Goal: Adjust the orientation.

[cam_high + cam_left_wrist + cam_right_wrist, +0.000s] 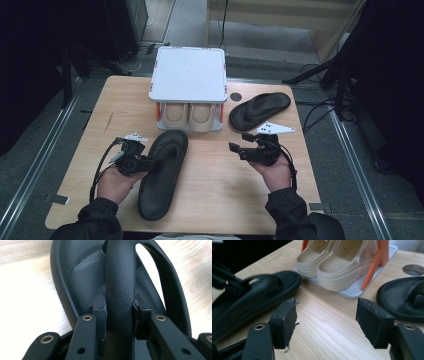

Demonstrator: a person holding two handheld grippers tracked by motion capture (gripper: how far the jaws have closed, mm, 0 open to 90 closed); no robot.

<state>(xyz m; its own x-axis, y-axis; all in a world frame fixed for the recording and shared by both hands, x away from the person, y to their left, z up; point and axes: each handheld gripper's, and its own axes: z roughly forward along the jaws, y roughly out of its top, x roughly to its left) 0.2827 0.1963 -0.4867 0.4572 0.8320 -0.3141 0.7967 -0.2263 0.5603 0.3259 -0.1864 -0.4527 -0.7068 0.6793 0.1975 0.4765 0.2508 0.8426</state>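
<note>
A black flip-flop sandal (162,172) lies lengthwise on the wooden table (215,200), left of centre. My left gripper (145,162) is shut on its strap (120,290), which runs up between the two pads (100,312). A second black sandal (259,110) lies at the back right (404,300). My right gripper (240,142) hovers open over bare wood (327,322), between the two sandals, with nothing in it. A pair of beige clogs (189,116) sits on the lower shelf of a small white rack (189,75); the clogs (334,262) are straight ahead of the right gripper.
The rack has orange posts (374,262) and stands at the back centre. A round hole (236,97) is in the tabletop beside it. Dark stands and cables surround the table on the floor.
</note>
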